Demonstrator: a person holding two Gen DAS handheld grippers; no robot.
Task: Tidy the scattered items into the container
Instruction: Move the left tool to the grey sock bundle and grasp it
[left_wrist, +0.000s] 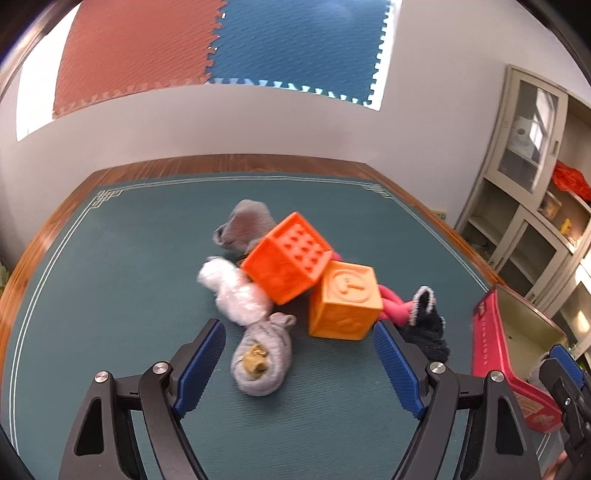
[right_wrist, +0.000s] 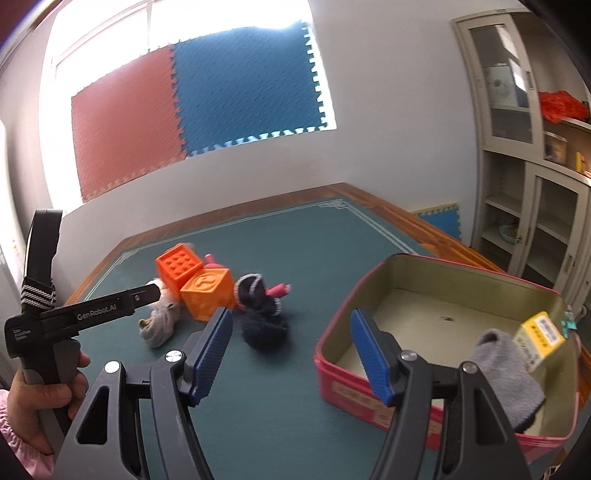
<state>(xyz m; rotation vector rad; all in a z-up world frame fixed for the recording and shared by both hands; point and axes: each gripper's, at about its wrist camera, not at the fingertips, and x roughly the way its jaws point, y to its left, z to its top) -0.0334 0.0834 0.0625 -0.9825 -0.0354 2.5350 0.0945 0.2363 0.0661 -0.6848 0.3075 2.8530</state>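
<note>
My left gripper is open and empty, just short of a rolled grey sock on the green table mat. Behind it lie a white sock bundle, another grey sock, a dark orange cube leaning on a lighter orange cube, a pink item and a dark navy sock. My right gripper is open and empty, above the mat between the navy sock and the red tin. The tin holds a grey sock and a yellow-white box.
The tin stands at the table's right edge. The wooden table border runs along the back. A cabinet with shelves stands to the right. Red and blue foam mats hang on the wall. The left gripper body and hand show at left.
</note>
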